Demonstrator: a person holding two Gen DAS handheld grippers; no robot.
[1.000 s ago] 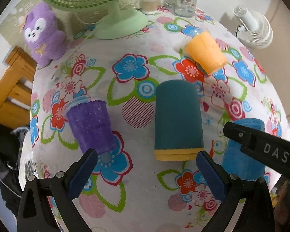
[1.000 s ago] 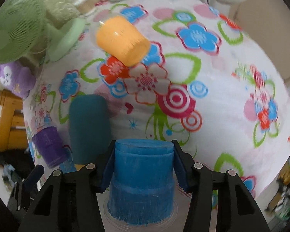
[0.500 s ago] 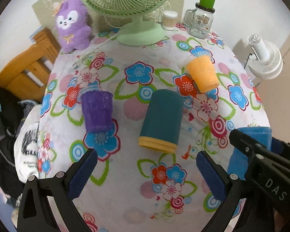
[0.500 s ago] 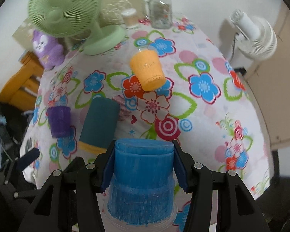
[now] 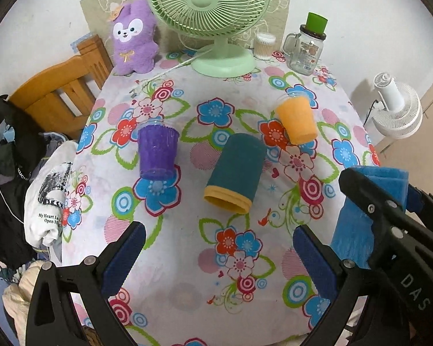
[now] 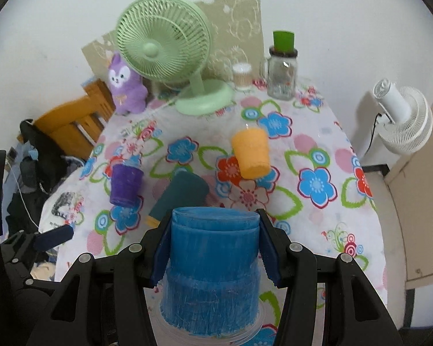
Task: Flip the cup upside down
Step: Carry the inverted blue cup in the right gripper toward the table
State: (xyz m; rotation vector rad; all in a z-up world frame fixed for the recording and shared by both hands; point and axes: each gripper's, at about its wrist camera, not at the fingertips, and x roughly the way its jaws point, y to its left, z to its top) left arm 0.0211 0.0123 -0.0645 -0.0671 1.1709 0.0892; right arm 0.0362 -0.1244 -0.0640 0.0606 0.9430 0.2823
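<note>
My right gripper (image 6: 215,248) is shut on a blue cup (image 6: 213,268), held with its closed base up and its clear rim down, above the table's near edge. It also shows at the right of the left wrist view (image 5: 363,216). My left gripper (image 5: 216,250) is open and empty above the near edge of the table. A teal cup with a yellow rim (image 5: 235,171) lies on its side in the middle. A purple cup (image 5: 157,152) and an orange cup (image 5: 296,121) rest on the cloth with their wide ends away from me.
The table has a flowered cloth (image 5: 245,259). At the back stand a green fan (image 5: 213,23), a purple plush toy (image 5: 132,37), a glass jar with a green lid (image 5: 307,49) and a small cotton-swab tub (image 5: 264,46). A wooden chair (image 5: 57,92) with clothes is left; a white fan (image 5: 395,106) is right.
Both grippers have pulled back and risen from the table, so more of the room shows. The right gripper still holds the blue cup; the left stays open.
</note>
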